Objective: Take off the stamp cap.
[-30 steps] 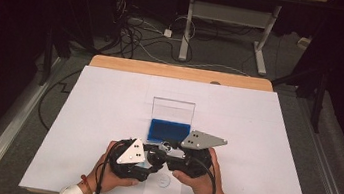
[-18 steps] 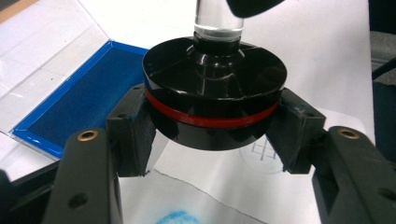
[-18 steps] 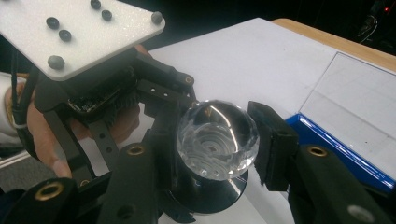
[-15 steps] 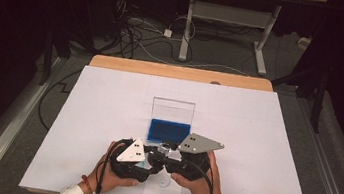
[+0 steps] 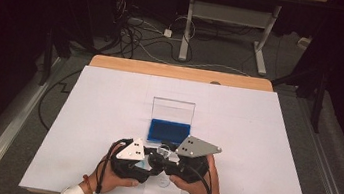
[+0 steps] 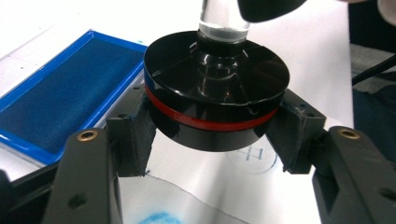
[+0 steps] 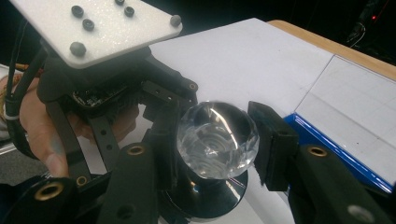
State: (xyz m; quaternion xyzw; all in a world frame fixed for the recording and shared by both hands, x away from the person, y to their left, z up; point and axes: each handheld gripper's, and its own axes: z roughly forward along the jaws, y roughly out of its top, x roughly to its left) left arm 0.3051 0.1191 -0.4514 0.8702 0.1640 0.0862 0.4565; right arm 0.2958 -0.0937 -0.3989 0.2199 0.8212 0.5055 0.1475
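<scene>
Two grippers hold one stamp near the front edge of the desk (image 5: 109,99): the left gripper (image 6: 215,135) is clenched on the stamp's (image 6: 215,93) black, red-banded base, and the right gripper (image 7: 217,140) is clamped on its clear faceted knob (image 7: 217,140). The stamp hangs just above white paper (image 6: 187,205) that already carries a faint blue round print (image 6: 257,156) and a blue smear, so at least one impression seems made. Farther toward the desk's middle, the blue ink pad (image 5: 169,131) lies open with its clear lid (image 5: 173,111) raised; whether more pressing is left cannot be told.
</scene>
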